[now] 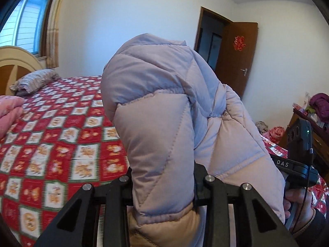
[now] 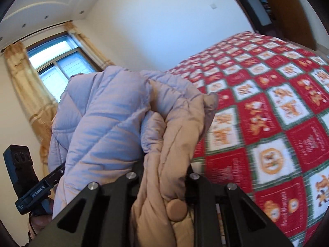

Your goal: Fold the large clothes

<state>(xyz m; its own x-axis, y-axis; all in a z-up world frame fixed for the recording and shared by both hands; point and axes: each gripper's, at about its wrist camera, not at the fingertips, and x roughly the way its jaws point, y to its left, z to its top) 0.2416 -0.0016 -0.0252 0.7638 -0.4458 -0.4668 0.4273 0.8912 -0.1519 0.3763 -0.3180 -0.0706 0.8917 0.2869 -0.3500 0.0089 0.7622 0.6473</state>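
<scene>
Quilted, puffy lilac-and-beige down jacket (image 1: 164, 123) fills the space between both pairs of jaws: the left gripper (image 1: 162, 183) is clamped on a stitched lilac panel, and the right gripper (image 2: 164, 177) is clamped on a bunched beige fold, where a round beige snap button (image 2: 177, 210) sits just inside the right-hand jaw. The jacket is held up in the air above the bed. To the right of the left jaws, that view shows the other black handheld unit lettered "DAS" (image 1: 282, 163); left of the right jaws, the other unit reads "GenRobot.AI" (image 2: 38, 192). Beyond lies the red, white and green checked bedspread (image 2: 277, 123). Only the left view shows the striped pillow (image 1: 35, 80) and, farthest, the brown wooden door (image 1: 236, 57) bearing a red paper ornament (image 1: 239, 43).
</scene>
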